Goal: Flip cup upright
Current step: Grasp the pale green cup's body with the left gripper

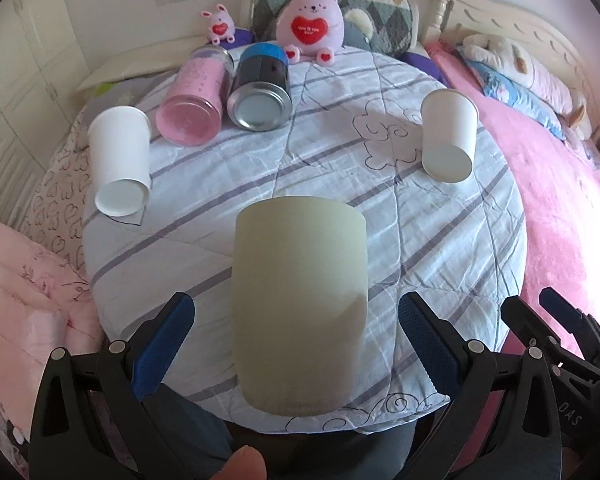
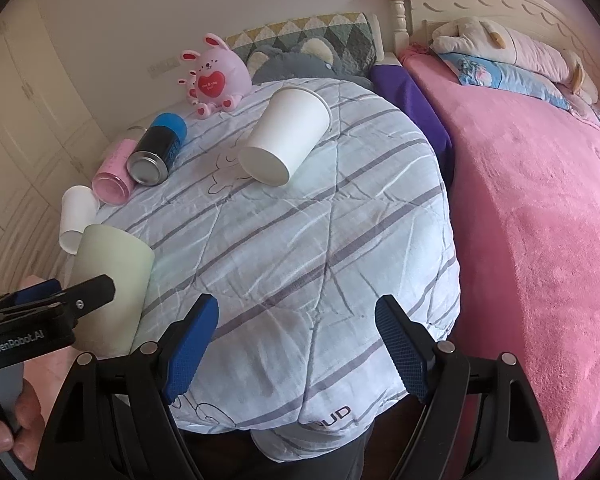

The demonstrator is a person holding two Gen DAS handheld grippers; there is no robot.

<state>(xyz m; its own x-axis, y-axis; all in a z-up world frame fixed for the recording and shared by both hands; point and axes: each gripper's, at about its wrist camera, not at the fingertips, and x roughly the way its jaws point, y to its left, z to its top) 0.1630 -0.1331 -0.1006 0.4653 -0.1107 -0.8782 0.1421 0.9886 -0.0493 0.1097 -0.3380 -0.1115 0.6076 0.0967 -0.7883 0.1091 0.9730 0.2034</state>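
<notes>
Now, left to right:
Left gripper (image 1: 296, 344): my jaws gape wide, empty, straddling the green cup (image 1: 300, 300) without touching.
Green cup: near edge of the bed (image 1: 440, 216), on its side, long axis running away from me.
Right gripper (image 2: 296, 348): wide open, empty, farther off.

Pale green cup (image 1: 300, 304) lies on its side on the striped quilt (image 1: 440, 240).

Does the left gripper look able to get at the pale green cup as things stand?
Probably yes: the pale green cup lies between the open left gripper fingers, with nothing in between.
</notes>
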